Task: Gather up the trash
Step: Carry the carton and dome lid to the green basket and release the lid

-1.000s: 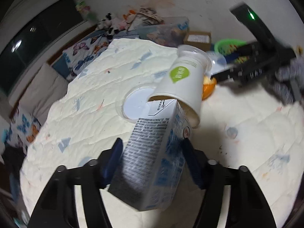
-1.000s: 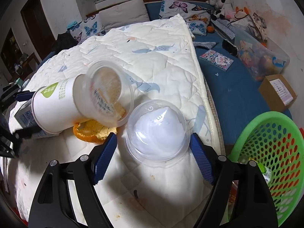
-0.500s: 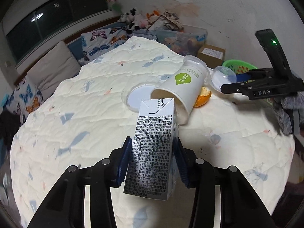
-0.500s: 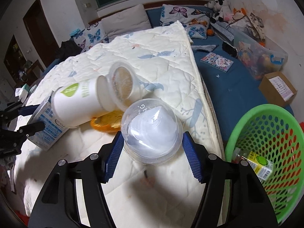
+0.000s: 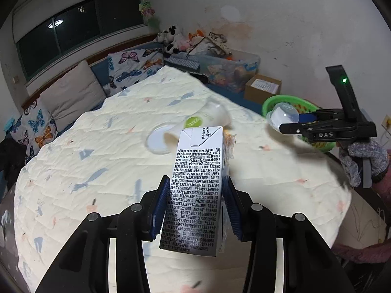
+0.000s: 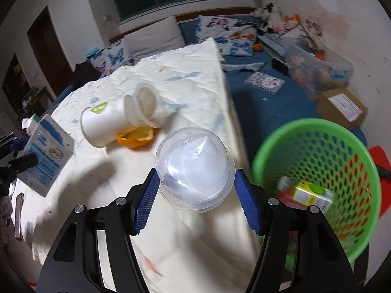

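Note:
My left gripper (image 5: pixel 196 205) is shut on a white and blue milk carton (image 5: pixel 195 185), held upright above the cream quilt (image 5: pixel 97 166). The right gripper (image 6: pixel 195 197) is shut on a clear dome lid (image 6: pixel 194 168), lifted off the bed beside the green basket (image 6: pixel 317 136). In the left wrist view that dome lid (image 5: pixel 283 117) hangs in front of the basket (image 5: pixel 290 101). A tipped white paper cup (image 6: pixel 107 122) with a clear cup (image 6: pixel 146 105) at its mouth lies on orange peel (image 6: pixel 136 138). The carton (image 6: pixel 45 156) shows at the left of the right wrist view.
A small yellow-labelled bottle (image 6: pixel 305 191) lies inside the basket. A flat clear lid (image 5: pixel 158 140) rests on the quilt. A cardboard box (image 6: pixel 342 107), a clear storage bin (image 6: pixel 317 73) and soft toys line the wall. Pillows (image 5: pixel 70 97) sit at the bed head. A gloved hand (image 5: pixel 366 163) holds the right gripper.
Both grippers closed on their objects and lifted them off the quilt: the carton now stands upright in the left jaws, and the dome lid has moved toward the green basket.

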The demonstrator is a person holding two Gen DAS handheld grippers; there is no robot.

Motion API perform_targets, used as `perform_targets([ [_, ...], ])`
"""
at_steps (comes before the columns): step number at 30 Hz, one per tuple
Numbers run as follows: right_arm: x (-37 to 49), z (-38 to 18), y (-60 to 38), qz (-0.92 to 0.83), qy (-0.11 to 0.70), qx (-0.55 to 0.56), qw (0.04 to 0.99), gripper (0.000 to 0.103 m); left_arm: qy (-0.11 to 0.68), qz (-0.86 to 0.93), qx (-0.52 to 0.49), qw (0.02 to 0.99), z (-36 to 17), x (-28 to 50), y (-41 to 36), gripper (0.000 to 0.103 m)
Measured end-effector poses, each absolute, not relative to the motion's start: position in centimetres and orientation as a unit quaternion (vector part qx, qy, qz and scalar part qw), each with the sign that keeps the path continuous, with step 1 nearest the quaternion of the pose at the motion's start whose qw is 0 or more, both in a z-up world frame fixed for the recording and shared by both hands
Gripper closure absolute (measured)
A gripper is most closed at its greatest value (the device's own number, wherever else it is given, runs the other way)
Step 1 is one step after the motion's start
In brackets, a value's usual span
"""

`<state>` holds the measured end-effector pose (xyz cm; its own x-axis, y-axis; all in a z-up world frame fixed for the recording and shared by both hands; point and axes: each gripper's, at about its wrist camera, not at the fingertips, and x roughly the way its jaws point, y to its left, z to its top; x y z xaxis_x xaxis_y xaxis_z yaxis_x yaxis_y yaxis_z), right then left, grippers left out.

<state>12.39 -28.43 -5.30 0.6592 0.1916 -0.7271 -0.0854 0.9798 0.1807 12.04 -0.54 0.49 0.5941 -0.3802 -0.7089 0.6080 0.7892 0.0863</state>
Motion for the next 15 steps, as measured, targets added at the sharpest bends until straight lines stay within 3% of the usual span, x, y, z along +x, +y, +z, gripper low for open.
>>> perform_targets([
  [15,8.1,-5.9,-39.4,-0.027,0.406,0.099,0.908,0.039,0.334,-0.363,0.137,0.859,1.9,11.6,-12.7,0.06],
])
